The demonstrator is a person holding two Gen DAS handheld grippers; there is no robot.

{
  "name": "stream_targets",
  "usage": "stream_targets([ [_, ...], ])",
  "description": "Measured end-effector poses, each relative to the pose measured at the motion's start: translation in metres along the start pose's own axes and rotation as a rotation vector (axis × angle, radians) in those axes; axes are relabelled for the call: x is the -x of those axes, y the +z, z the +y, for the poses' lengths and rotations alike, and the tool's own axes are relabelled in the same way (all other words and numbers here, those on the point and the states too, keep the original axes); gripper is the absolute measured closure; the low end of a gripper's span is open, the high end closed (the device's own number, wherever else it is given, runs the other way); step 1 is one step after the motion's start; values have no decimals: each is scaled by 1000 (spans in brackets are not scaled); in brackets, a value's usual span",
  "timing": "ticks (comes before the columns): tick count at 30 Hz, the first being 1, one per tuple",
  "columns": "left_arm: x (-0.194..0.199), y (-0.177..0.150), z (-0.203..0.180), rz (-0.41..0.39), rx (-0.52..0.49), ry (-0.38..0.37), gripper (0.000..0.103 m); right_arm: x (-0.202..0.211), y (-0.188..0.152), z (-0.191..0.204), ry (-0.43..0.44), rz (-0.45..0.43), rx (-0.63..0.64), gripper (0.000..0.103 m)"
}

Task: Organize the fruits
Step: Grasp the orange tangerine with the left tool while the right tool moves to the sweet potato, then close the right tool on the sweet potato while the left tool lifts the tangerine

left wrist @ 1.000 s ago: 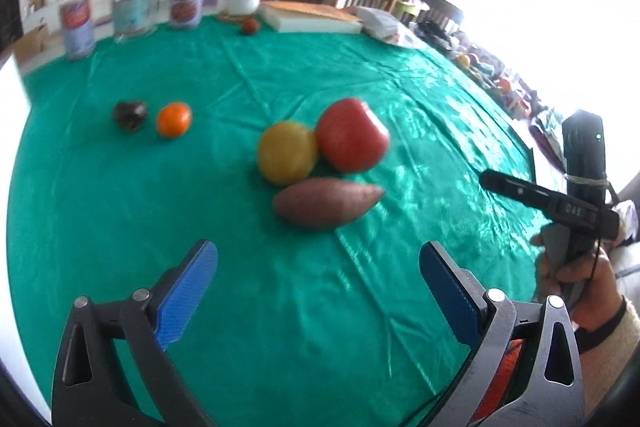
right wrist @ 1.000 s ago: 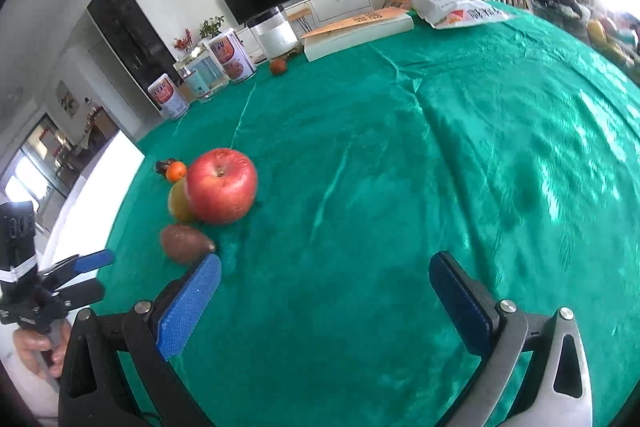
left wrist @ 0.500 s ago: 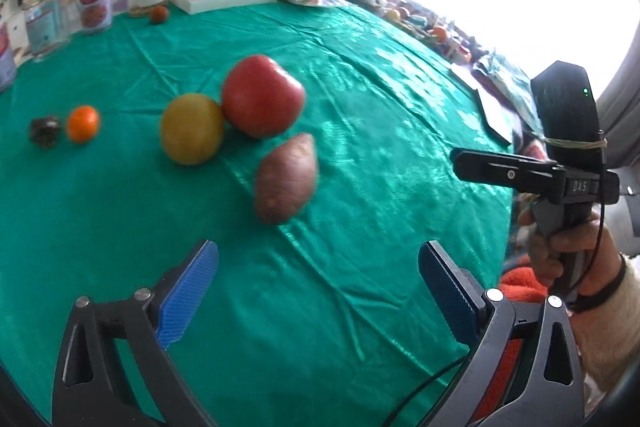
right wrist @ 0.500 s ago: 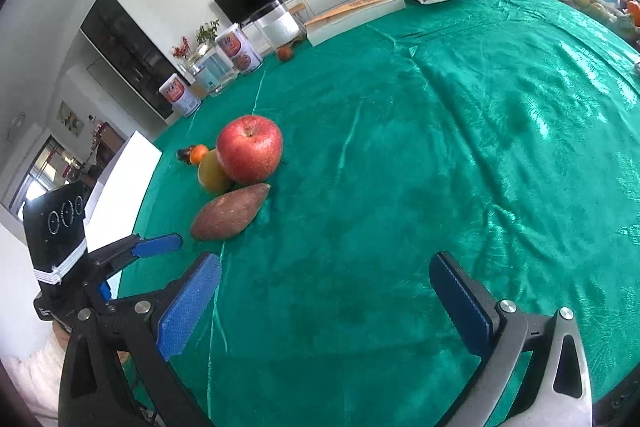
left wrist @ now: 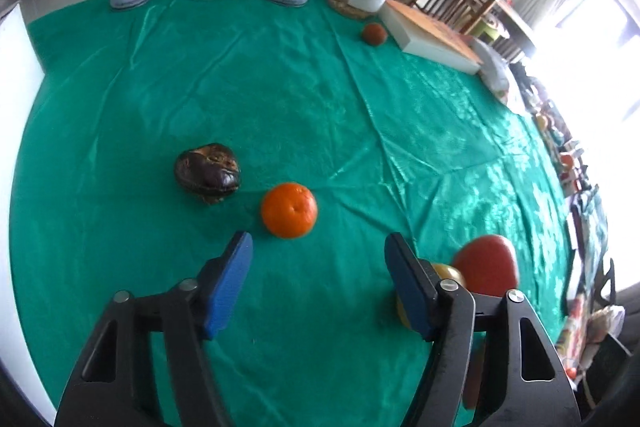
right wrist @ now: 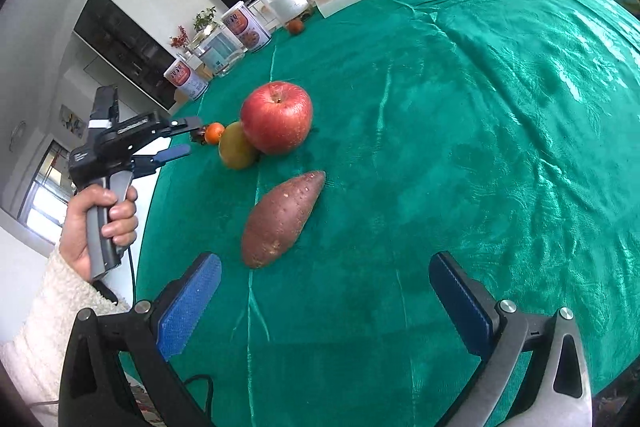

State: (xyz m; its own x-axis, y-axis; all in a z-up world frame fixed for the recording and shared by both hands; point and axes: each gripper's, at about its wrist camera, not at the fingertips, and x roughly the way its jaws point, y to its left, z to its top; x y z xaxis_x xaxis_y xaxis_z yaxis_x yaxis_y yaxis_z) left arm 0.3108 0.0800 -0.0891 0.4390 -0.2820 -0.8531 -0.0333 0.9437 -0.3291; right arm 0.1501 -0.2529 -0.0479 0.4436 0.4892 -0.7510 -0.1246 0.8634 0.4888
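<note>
Left gripper [left wrist: 316, 259] hanging wide open, holding nothing, small orange [left wrist: 289, 209] lying just ahead between fingers. Right gripper [right wrist: 326, 289] also gaping, empty, sweet potato [right wrist: 282, 217] lying before it. Apple [right wrist: 277, 116] touching yellow fruit [right wrist: 236, 151] on green cloth [right wrist: 460, 147].

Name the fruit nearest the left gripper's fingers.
The small orange tangerine, just ahead of the open left gripper; the dark wrinkled fruit sits farther back.

The right tool [right wrist: 324, 295] hangs wide open above the green table [right wrist: 480, 147], a sweet potato [right wrist: 282, 217] just ahead, before a red apple [right wrist: 277, 117].
</note>
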Motion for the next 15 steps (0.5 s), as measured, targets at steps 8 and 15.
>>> stream_targets([
  [8,-26,4,-14,-27,-85,111,73,0,0,-14,5,60,-133,1],
  [15,20,-43,-17,-40,-89,47,74,-49,29,13,-3,188,-166,34],
])
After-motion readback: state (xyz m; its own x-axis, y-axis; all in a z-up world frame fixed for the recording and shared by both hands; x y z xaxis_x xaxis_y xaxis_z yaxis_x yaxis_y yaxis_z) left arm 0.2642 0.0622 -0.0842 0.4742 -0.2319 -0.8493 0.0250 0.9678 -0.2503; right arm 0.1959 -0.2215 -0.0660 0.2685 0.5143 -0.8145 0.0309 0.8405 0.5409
